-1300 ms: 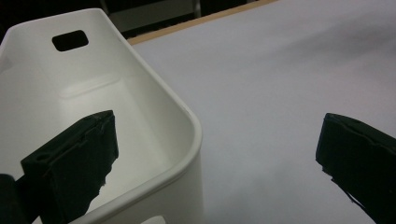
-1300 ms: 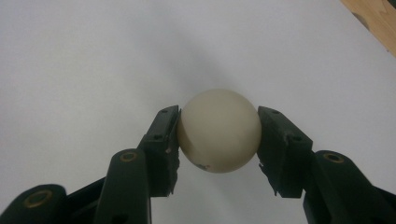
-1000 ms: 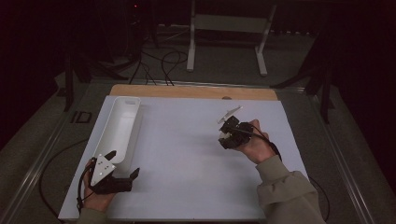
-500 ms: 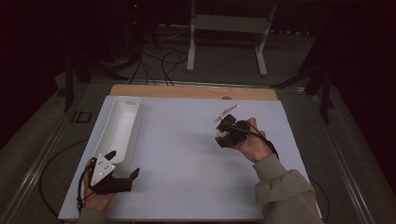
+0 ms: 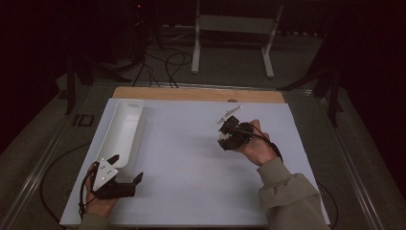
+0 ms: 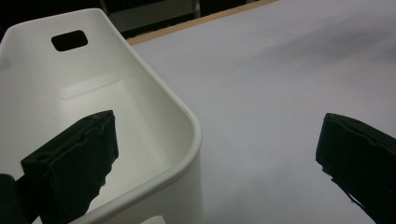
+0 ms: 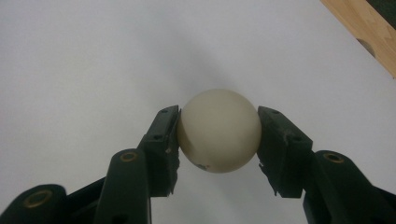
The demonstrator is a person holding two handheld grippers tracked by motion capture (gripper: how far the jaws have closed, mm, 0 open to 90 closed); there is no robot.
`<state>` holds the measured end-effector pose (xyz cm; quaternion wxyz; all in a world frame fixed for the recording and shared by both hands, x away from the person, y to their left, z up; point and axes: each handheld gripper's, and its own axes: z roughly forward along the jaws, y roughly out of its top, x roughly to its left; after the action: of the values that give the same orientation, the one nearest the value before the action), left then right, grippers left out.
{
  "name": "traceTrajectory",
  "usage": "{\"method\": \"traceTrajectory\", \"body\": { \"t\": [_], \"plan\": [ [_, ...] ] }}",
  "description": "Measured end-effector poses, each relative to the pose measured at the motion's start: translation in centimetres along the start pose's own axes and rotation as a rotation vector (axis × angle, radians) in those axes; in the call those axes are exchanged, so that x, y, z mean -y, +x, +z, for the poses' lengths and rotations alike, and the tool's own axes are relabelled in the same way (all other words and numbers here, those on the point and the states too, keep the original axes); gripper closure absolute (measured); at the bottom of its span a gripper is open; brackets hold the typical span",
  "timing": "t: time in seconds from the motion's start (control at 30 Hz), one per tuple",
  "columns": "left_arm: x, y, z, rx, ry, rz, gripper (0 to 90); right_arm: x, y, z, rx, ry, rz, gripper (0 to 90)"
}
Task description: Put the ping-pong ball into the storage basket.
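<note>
A cream-white ball (image 7: 218, 130) sits between the two black jaws of my right gripper (image 7: 218, 122), which is shut on it just above the white table sheet. In the high view that gripper (image 5: 226, 135) is right of the table's middle and points left, with the ball (image 5: 222, 137) at its tip. My left gripper (image 5: 126, 167) rests at the front left with its jaws wide open. In the left gripper view (image 6: 215, 125), one jaw stands over the inside of a long white bin (image 6: 187, 112) and the other over the bare sheet.
The white bin (image 5: 136, 129) lies lengthwise along the table's left side and looks empty inside. A white sheet (image 5: 182, 163) covers the table, leaving a wooden strip (image 5: 191, 93) at the far edge. A metal stand (image 5: 234, 24) and cables lie on the dark floor beyond.
My right hand has drifted slightly to the left with the ball still in its jaws. The left hand has not moved.
</note>
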<state>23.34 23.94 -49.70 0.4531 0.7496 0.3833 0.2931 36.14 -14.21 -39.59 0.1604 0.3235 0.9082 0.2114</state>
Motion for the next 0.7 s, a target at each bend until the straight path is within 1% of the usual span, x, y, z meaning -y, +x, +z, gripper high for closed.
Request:
{"method": "traceTrajectory", "body": {
  "t": [0.53, 0.7],
  "plan": [
    [0.0, 0.0, 0.0, 0.001, -0.001, -0.001, 0.0, -0.9, 0.4, 0.0, -0.005, -0.007, -0.017, 50.6],
    [0.0, 0.0, 0.0, 0.001, -0.001, 0.0, 0.0, -1.1, 0.5, 0.0, -0.008, -0.01, -0.015, 50.6]
  ]
}}
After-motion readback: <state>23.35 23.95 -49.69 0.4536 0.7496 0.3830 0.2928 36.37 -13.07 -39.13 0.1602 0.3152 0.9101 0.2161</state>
